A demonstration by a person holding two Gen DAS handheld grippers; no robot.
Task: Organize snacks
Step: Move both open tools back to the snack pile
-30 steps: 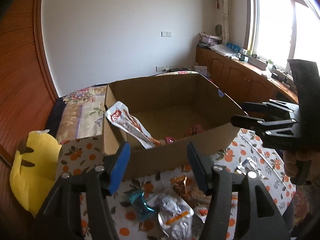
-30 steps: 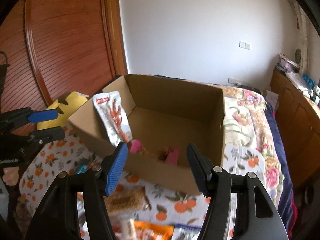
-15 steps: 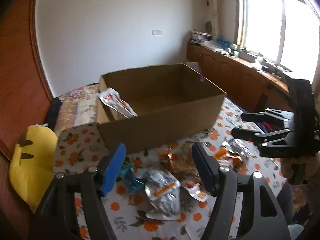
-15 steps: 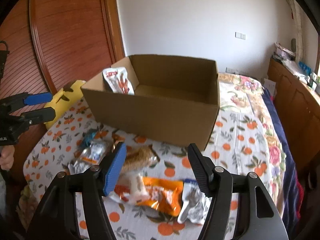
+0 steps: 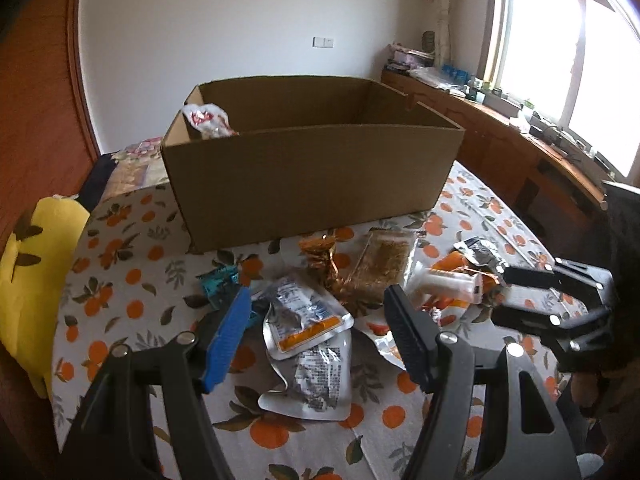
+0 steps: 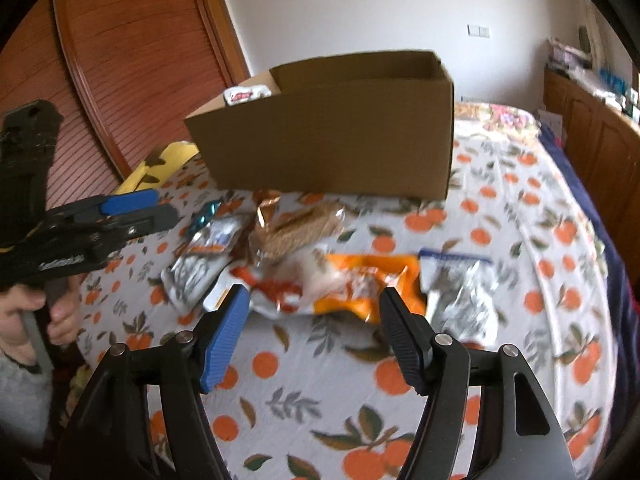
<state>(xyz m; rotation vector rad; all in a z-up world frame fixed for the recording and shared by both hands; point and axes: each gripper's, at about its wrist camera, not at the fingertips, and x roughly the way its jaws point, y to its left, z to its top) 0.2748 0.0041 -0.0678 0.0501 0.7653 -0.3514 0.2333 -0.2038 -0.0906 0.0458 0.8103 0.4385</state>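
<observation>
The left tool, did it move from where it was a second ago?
Yes. The left tool pulled back and down from the cardboard box, now hanging open over the snack packets on the cloth.

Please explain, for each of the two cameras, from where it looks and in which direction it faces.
Left wrist: sits on the left gripper, facing the cardboard box over silver packets; its open fingers and the right gripper show.
Right wrist: sits on the right gripper, facing the box from its right; the left gripper and hand show.
Shared: box, snack pile, orange-print cloth.
</observation>
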